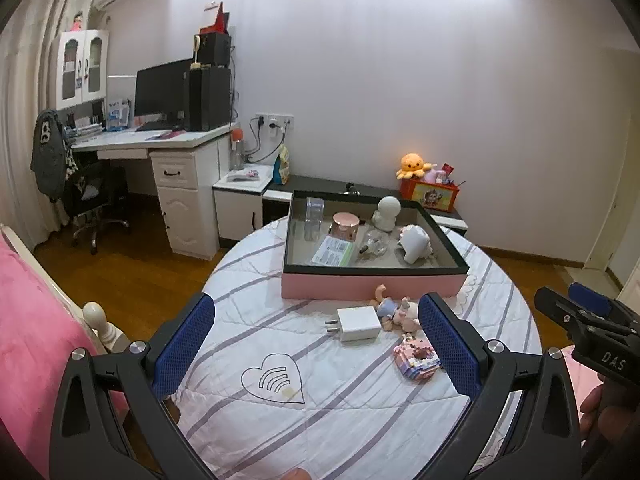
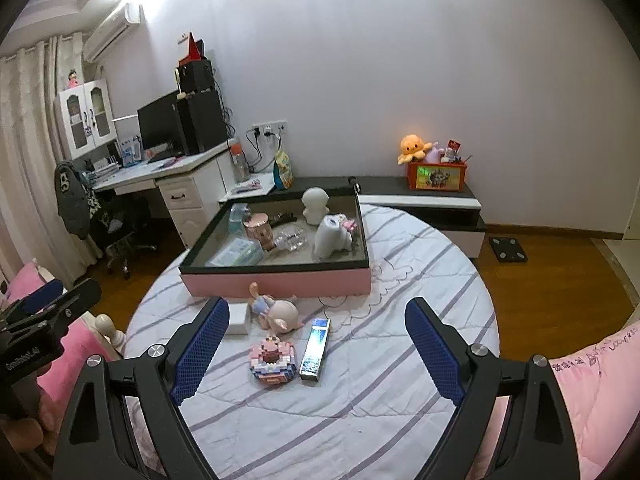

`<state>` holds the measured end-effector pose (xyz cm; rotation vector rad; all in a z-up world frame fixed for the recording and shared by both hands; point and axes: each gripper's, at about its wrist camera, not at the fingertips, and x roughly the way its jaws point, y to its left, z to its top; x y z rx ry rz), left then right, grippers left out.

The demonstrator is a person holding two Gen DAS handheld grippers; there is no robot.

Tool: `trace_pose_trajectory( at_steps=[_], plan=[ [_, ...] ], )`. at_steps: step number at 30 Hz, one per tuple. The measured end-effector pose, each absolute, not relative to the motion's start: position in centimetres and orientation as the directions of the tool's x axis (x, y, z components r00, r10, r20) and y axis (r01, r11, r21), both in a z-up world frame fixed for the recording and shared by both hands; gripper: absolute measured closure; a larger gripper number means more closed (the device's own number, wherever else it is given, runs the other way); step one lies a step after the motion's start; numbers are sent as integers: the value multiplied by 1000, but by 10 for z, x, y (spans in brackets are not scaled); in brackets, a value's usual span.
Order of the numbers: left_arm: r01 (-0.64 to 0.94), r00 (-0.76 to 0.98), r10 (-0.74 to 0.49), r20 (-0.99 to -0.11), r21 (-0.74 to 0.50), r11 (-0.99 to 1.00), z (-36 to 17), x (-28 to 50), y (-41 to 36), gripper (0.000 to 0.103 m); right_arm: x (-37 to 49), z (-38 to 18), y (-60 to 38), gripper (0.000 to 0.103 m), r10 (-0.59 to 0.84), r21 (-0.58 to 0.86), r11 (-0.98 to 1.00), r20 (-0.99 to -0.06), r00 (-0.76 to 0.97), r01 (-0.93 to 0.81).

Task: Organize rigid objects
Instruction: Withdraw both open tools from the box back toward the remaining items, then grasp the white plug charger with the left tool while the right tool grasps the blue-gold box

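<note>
A pink box with a black rim point(image 1: 372, 285) point(image 2: 280, 282) stands on a round striped table and holds several items: a white figurine point(image 1: 386, 213), a rose-gold jar point(image 1: 345, 226), a green packet point(image 1: 334, 251). In front of it lie a white charger point(image 1: 357, 323) point(image 2: 237, 319), a small doll point(image 1: 394, 310) point(image 2: 276, 312), a pink block toy point(image 1: 416, 357) point(image 2: 273, 361) and a long slim box point(image 2: 316, 350). My left gripper point(image 1: 316, 354) is open above the charger side. My right gripper point(image 2: 318, 354) is open above the block toy and slim box. Both are empty.
The round table point(image 1: 320, 432) is covered with a striped cloth. A pink bed point(image 1: 28, 340) lies at the left. A white desk point(image 1: 168, 148) with a monitor and a low cabinet point(image 2: 420, 196) with an orange toy box stand by the wall.
</note>
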<state>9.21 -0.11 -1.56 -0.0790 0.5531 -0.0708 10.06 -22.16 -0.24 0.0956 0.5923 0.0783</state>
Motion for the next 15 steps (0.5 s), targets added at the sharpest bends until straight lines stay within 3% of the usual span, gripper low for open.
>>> trace_pose_trajectory(
  at_steps=[15],
  plan=[
    [43, 764, -95, -638, -97, 994, -77, 144, -16, 0, 154, -71, -229, 12, 73, 94, 995, -712, 699, -8]
  ],
)
